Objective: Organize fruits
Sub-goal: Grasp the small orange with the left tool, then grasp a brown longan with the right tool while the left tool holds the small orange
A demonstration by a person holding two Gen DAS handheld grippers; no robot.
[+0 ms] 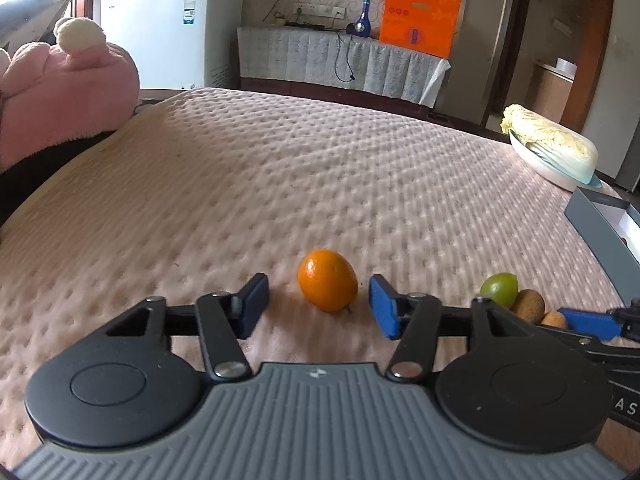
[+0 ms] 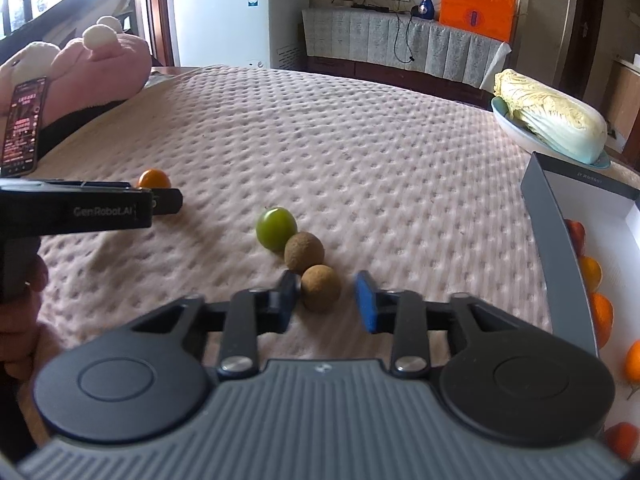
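On the pink quilted bedspread point(image 1: 280, 168), seen from the left wrist camera, the left gripper point(image 1: 319, 305) stands with its jaws spread wide and nothing held. An orange citrus fruit point(image 1: 327, 279) lies on the cloth between the two blue pads point(image 1: 383, 306), just ahead of them and touching neither. To the right of that fruit sit a green fruit point(image 1: 500, 288) and two brown fruits, the farther one point(image 1: 529, 305) touching the green one and the nearer one point(image 1: 554, 319) partly hidden behind the gripper's linkage. A blue finger of the right gripper point(image 1: 590, 322) reaches in just beside the nearer brown fruit. Far to the right of the orange fruit, a napa cabbage point(image 1: 548, 140) lies in a white dish point(image 1: 554, 179), and a grey box point(image 1: 596, 232) shows at the edge.

From the right wrist camera, the right gripper point(image 2: 327, 299) is also wide open, gripping nothing. The nearer brown fruit point(image 2: 321, 288) sits between its pads, close to the left pad; whether it touches cannot be told. Just beyond it the other brown fruit point(image 2: 304, 252) and the green fruit point(image 2: 276, 226) form a touching diagonal row. Well to the left of this row, the left gripper point(image 2: 166, 200) lies side-on with the orange citrus fruit point(image 2: 154, 179) at its fingertips. To the right of the row stands the open grey box point(image 2: 560, 264), holding several orange and red fruits point(image 2: 600, 312). Beyond it rests the cabbage point(image 2: 552, 120) in its dish point(image 2: 520, 136).
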